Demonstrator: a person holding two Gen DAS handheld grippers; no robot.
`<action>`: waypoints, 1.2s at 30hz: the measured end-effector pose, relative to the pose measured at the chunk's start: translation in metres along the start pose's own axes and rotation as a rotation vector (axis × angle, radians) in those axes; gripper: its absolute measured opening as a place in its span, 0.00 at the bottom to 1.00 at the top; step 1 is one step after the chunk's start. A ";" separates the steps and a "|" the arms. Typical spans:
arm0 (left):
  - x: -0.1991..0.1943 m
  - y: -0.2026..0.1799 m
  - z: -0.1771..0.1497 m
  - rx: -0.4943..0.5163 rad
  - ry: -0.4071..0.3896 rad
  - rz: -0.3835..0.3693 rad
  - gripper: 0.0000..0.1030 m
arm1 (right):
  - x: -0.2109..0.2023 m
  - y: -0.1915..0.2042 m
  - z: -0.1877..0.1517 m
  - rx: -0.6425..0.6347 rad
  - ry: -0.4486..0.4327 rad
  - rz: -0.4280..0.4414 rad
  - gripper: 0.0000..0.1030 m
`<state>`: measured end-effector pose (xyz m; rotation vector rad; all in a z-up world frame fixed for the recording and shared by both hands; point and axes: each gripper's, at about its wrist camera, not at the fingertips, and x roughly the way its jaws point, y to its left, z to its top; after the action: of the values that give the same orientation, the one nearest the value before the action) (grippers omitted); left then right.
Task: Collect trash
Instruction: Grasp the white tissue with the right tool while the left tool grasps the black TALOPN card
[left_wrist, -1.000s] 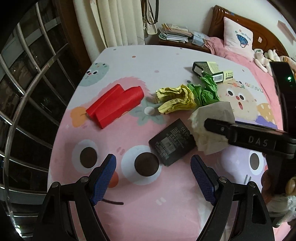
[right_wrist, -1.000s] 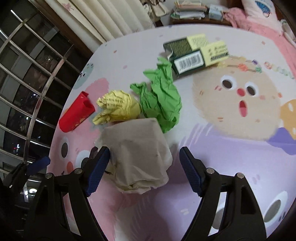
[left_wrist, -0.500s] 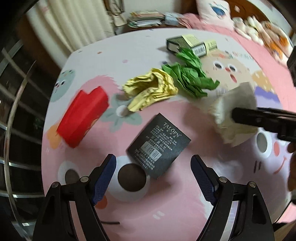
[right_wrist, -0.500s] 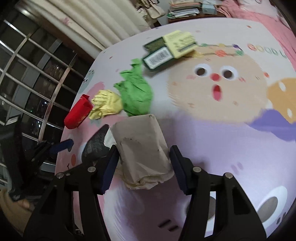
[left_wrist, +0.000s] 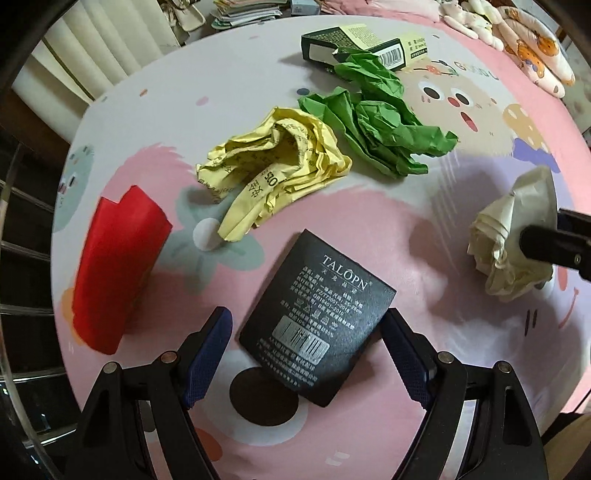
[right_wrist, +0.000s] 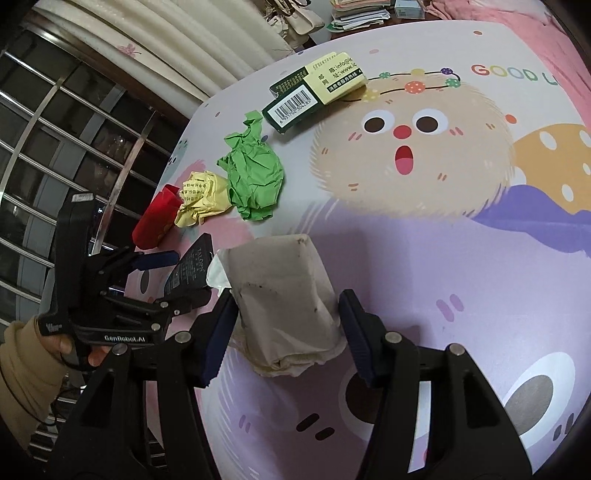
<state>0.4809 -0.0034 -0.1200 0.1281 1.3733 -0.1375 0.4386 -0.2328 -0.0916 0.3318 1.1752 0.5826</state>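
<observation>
My right gripper (right_wrist: 286, 334) is shut on a beige crumpled paper wad (right_wrist: 284, 299), held just above the cartoon-print tablecloth; the wad also shows in the left wrist view (left_wrist: 513, 240). My left gripper (left_wrist: 308, 360) is open, its blue pads either side of a flat black TALOPN packet (left_wrist: 317, 321) lying on the cloth. Beyond it lie a crumpled yellow paper (left_wrist: 273, 166), a crumpled green paper (left_wrist: 380, 122), a red carton (left_wrist: 114, 273) at the left and a green-and-yellow box (left_wrist: 362, 44) at the back.
The table (left_wrist: 424, 413) drops off close at the front and left. Window bars (right_wrist: 74, 122) and curtains (left_wrist: 103, 48) stand behind it. Stacked papers (right_wrist: 362, 13) and a bed with plush toys (left_wrist: 517, 40) lie at the back.
My right gripper closed on the beige wad and drew it right, away from the other trash. My left gripper moved forward over the black packet, still open.
</observation>
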 end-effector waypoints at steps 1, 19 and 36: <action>0.000 0.000 0.002 0.005 0.000 -0.004 0.80 | 0.000 0.000 0.000 0.002 0.000 0.001 0.52; -0.039 -0.024 -0.034 -0.136 -0.096 -0.089 0.01 | -0.035 0.025 -0.049 0.027 -0.072 -0.073 0.51; -0.083 -0.036 -0.080 -0.063 -0.138 -0.152 0.46 | -0.092 0.053 -0.112 0.135 -0.229 -0.138 0.50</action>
<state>0.3812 -0.0230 -0.0541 -0.0386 1.2476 -0.2255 0.2967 -0.2503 -0.0339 0.4179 1.0086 0.3359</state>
